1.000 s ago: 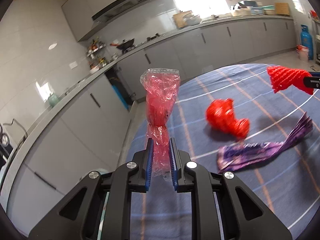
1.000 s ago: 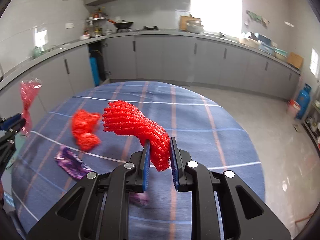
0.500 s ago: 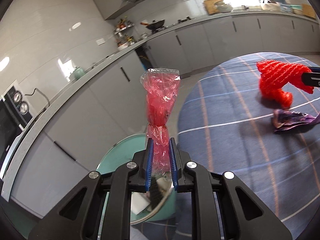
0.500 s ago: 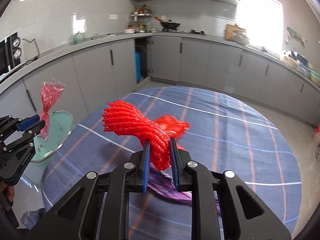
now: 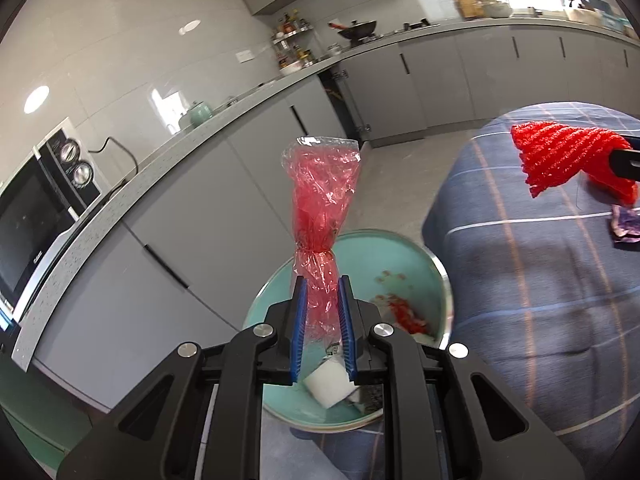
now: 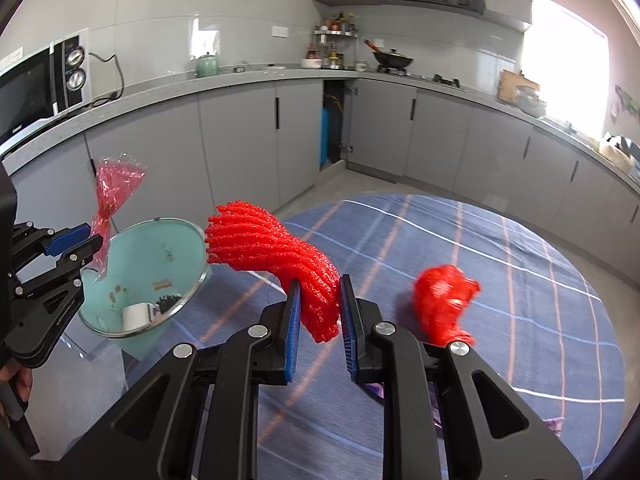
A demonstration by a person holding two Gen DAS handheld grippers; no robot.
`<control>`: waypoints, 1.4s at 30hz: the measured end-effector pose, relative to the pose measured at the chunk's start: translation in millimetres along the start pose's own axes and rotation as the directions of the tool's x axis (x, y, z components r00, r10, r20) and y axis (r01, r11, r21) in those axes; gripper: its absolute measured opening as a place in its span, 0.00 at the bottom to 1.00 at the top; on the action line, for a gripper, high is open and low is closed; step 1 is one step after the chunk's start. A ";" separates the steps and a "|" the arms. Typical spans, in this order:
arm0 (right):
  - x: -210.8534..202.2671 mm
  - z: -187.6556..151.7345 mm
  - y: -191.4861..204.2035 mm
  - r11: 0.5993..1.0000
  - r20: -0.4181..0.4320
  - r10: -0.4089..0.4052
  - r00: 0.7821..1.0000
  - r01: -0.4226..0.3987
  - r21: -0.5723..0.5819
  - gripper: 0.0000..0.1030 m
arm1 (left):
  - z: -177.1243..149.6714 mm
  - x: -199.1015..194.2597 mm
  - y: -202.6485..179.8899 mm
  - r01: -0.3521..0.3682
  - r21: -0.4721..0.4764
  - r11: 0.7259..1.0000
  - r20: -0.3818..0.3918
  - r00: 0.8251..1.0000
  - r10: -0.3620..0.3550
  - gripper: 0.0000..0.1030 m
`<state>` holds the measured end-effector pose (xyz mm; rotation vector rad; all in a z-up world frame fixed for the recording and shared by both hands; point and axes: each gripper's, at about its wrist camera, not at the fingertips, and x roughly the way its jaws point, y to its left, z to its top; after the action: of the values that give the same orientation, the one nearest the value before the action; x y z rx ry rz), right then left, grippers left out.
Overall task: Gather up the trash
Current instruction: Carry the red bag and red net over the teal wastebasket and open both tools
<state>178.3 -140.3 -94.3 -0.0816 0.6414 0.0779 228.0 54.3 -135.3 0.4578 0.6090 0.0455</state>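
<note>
My left gripper (image 5: 322, 304) is shut on a crumpled red plastic bag (image 5: 322, 196) and holds it upright over a teal trash bin (image 5: 420, 256); the bag (image 6: 114, 188) and the bin (image 6: 176, 240) also show in the right wrist view. The bin holds a white scrap (image 5: 328, 386) and red bits. My right gripper (image 6: 318, 308) is shut on a red foam net (image 6: 276, 248), held above the table near the bin; the net also shows in the left wrist view (image 5: 568, 156). A second red foam net (image 6: 444, 300) and a purple wrapper (image 5: 624, 226) lie on the table.
The round table has a blue plaid cloth (image 6: 500, 264), with the bin just off its left edge. Grey kitchen cabinets (image 6: 240, 140) and a worktop with a microwave (image 6: 36, 84) run behind. Grey floor (image 5: 404, 164) lies between table and cabinets.
Both grippers have swung left toward the bin with their loads. The left gripper's bag now hangs over the bin's opening, and the right gripper's net has come close to the bin's rim.
</note>
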 end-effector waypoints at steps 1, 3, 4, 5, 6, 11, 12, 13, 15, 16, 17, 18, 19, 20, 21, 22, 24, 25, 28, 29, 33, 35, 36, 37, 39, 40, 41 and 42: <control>1.4 0.8 3.7 1.000 0.001 0.004 1.000 -0.004 -0.006 0.19 | -0.9 1.7 5.3 -0.013 -0.005 1.000 -0.004 1.000 0.013 0.16; 4.9 2.2 11.4 1.000 0.001 0.016 1.000 -0.016 -0.014 0.19 | -2.3 2.9 11.0 -0.027 -0.013 1.000 -0.007 1.000 0.027 0.16; 6.8 3.2 15.4 1.000 0.001 0.022 1.000 -0.022 -0.019 0.19 | -3.4 4.5 15.8 -0.032 -0.021 0.999 -0.012 0.999 0.032 0.16; 8.9 4.2 19.5 0.999 0.001 0.028 1.000 -0.028 -0.025 0.19 | -4.3 5.9 19.2 -0.039 -0.025 0.999 -0.016 0.999 0.038 0.16; 10.2 4.4 22.3 0.999 0.000 0.032 0.999 -0.032 -0.028 0.19 | -5.2 7.1 21.6 -0.044 -0.028 0.999 -0.018 0.999 0.043 0.16; 16.8 7.3 40.5 0.997 -0.003 0.053 0.999 -0.053 -0.050 0.19 | -10.1 15.7 35.7 -0.077 -0.040 0.996 -0.041 0.996 0.075 0.16; 18.0 8.3 43.3 0.997 -0.004 0.055 0.998 -0.055 -0.054 0.19 | -10.5 17.2 38.2 -0.085 -0.042 0.996 -0.043 0.996 0.083 0.16; 19.8 9.3 45.9 0.997 -0.006 0.059 0.998 -0.059 -0.057 0.19 | -10.6 19.3 41.8 -0.093 -0.045 0.995 -0.046 0.995 0.091 0.16; 22.1 9.2 51.2 0.996 -0.008 0.065 0.998 -0.065 -0.063 0.19 | -12.2 21.6 47.7 -0.098 -0.053 0.994 -0.052 0.994 0.095 0.16; 24.0 9.8 53.9 0.995 -0.009 0.069 0.998 -0.069 -0.066 0.19 | -13.4 22.5 49.9 -0.101 -0.057 0.993 -0.056 0.994 0.098 0.16; 25.5 10.6 55.8 0.995 -0.011 0.072 0.997 -0.073 -0.068 0.19 | -14.4 23.2 51.5 -0.107 -0.058 0.993 -0.059 0.993 0.103 0.16; 26.6 11.2 57.8 0.995 -0.012 0.076 0.997 -0.077 -0.070 0.19 | -15.5 23.6 52.1 -0.113 -0.058 0.992 -0.063 0.992 0.109 0.16; 28.8 12.4 61.1 0.994 -0.013 0.081 0.997 -0.082 -0.074 0.19 | -17.2 24.7 53.4 -0.117 -0.058 0.991 -0.067 0.991 0.113 0.16; 29.0 11.9 63.6 0.993 -0.014 0.084 0.996 -0.085 -0.077 0.19 | -18.6 25.7 53.9 -0.123 -0.059 0.991 -0.073 0.990 0.119 0.16; 30.3 13.0 65.6 0.993 -0.014 0.087 0.996 -0.088 -0.080 0.19 | -20.2 27.1 54.9 -0.126 -0.061 0.990 -0.078 0.989 0.122 0.16; 31.5 13.7 68.3 0.992 -0.015 0.092 0.996 -0.093 -0.083 0.19 | -22.0 29.4 56.1 -0.125 -0.063 0.990 -0.087 0.989 0.119 0.16; 33.9 14.6 72.8 0.991 -0.017 0.098 0.995 -0.099 -0.092 0.19 | -23.5 33.6 60.0 -0.139 -0.063 0.988 -0.101 0.986 0.132 0.16; 35.9 15.2 75.5 0.990 -0.019 0.102 0.995 -0.104 -0.095 0.19 | -24.4 34.5 61.1 -0.145 -0.062 0.988 -0.103 0.985 0.138 0.16; 40.8 15.8 79.7 0.989 -0.025 0.110 0.994 -0.112 -0.100 0.19 | -25.9 37.0 66.4 -0.161 -0.065 0.985 -0.112 0.982 0.153 0.16; 43.1 16.2 81.2 0.988 -0.027 0.114 0.993 -0.116 -0.101 0.19 | -26.5 37.5 68.4 -0.160 -0.068 0.985 -0.112 0.982 0.152 0.16; 48.7 17.3 87.8 0.986 -0.033 0.125 0.992 -0.128 -0.108 0.19 | -29.1 39.8 72.2 -0.164 -0.074 0.984 -0.118 0.981 0.155 0.17; 50.7 18.4 90.9 0.985 -0.034 0.129 0.991 -0.132 -0.112 0.19 | -29.8 40.8 72.1 -0.169 -0.070 0.983 -0.119 0.980 0.160 0.17; 51.5 18.6 92.2 0.985 -0.034 0.130 0.991 -0.133 -0.113 0.19 | -30.0 41.5 72.1 -0.169 -0.070 0.983 -0.120 0.980 0.159 0.17; 52.2 19.2 92.8 0.984 -0.034 0.132 0.991 -0.135 -0.113 0.19 | -30.4 41.9 72.1 -0.168 -0.070 0.983 -0.121 0.980 0.158 0.17; 53.6 19.4 93.3 0.984 -0.035 0.135 0.990 -0.138 -0.112 0.19 | -30.4 42.2 72.5 -0.169 -0.070 0.983 -0.121 0.980 0.160 0.17; 53.6 19.4 93.4 0.984 -0.036 0.134 0.990 -0.137 -0.113 0.19 | -30.3 41.9 72.6 -0.169 -0.070 0.983 -0.120 0.980 0.160 0.17; 53.5 19.4 93.3 0.984 -0.036 0.135 0.990 -0.139 -0.113 0.19 | -30.1 41.6 72.8 -0.170 -0.070 0.983 -0.118 0.980 0.161 0.17; 53.9 19.6 93.6 0.984 -0.037 0.137 0.990 -0.140 -0.113 0.19 | -30.0 41.2 73.2 -0.170 -0.071 0.983 -0.118 0.980 0.161 0.17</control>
<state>223.8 -42.8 -115.9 -0.1495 0.6706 0.2484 251.7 139.3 -148.0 0.4284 0.6751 0.2550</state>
